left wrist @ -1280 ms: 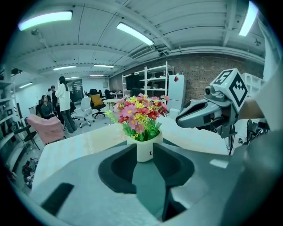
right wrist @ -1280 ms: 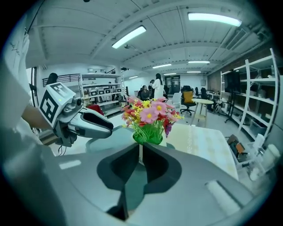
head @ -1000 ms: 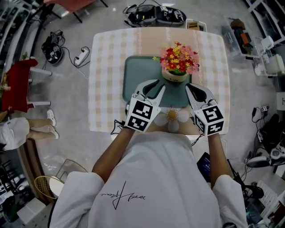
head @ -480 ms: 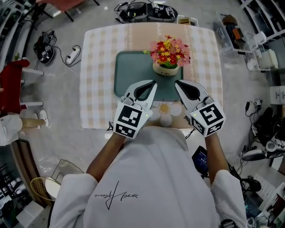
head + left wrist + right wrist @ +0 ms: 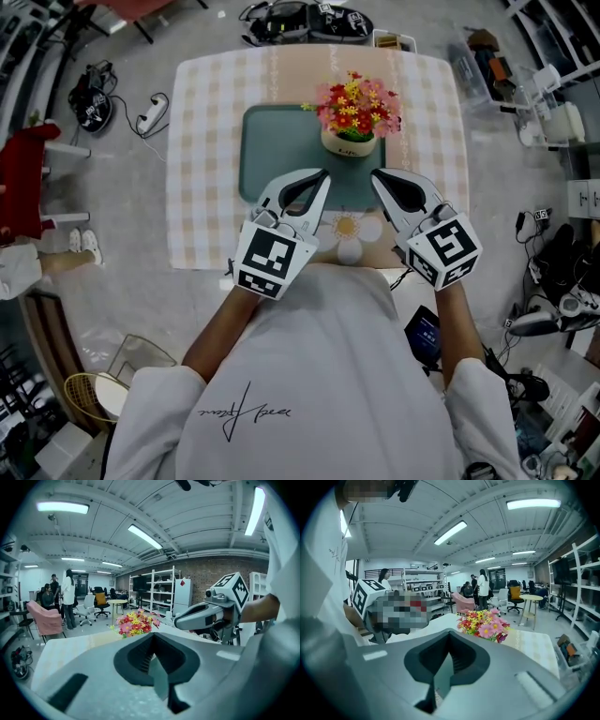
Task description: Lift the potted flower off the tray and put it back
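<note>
The potted flower [image 5: 352,111], red, pink and yellow blooms in a cream pot, stands upright on the green tray [image 5: 277,155], at its far right part. The tray lies on a checked tablecloth [image 5: 206,141]. My left gripper [image 5: 324,173] is shut and holds nothing; its tip hangs over the tray's near edge, short of the pot. My right gripper [image 5: 374,174] is likewise shut and holds nothing, just to the near right of the pot. The flower [image 5: 135,623] shows beyond the closed left gripper [image 5: 152,635], and the flower [image 5: 483,624] also rises past the right gripper [image 5: 449,633].
Black bags [image 5: 305,21] lie on the floor beyond the table, a power strip [image 5: 150,117] at its left. A red chair [image 5: 28,173] stands far left, shelving and boxes [image 5: 539,103] at the right. People [image 5: 68,597] stand far off in the room.
The left jaws have closed from slightly apart. Both grippers have risen and drawn back a little from the pot. The flower stays on the tray.
</note>
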Demonstrator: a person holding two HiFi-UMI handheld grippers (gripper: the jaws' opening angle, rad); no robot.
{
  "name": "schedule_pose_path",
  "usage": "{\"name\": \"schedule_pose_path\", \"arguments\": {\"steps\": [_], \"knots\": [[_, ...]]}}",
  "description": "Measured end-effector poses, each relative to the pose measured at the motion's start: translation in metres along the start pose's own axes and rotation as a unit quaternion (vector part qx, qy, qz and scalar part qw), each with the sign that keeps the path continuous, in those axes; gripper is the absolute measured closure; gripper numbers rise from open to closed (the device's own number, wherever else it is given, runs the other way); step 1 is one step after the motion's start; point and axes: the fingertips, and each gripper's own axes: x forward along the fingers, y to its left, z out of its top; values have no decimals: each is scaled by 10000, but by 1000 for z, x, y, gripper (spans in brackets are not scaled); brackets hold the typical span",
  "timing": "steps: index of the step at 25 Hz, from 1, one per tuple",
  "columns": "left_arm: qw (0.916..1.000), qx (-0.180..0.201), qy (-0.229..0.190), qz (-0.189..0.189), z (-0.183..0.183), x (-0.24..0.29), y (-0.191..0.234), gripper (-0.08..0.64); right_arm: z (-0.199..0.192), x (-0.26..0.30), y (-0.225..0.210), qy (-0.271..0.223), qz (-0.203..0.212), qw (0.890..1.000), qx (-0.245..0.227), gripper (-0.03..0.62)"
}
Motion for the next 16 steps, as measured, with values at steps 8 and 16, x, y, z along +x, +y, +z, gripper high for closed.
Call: {"name": "schedule_pose_path", "arguments": {"steps": [8, 16], "knots": [[9999, 97, -7, -110, 4, 2, -4, 561, 0, 0, 2, 38, 9, 10000, -53, 588], [9998, 60, 12, -197, 2, 3, -5, 561, -2, -2, 2, 70, 11, 9999, -146, 588]]}}
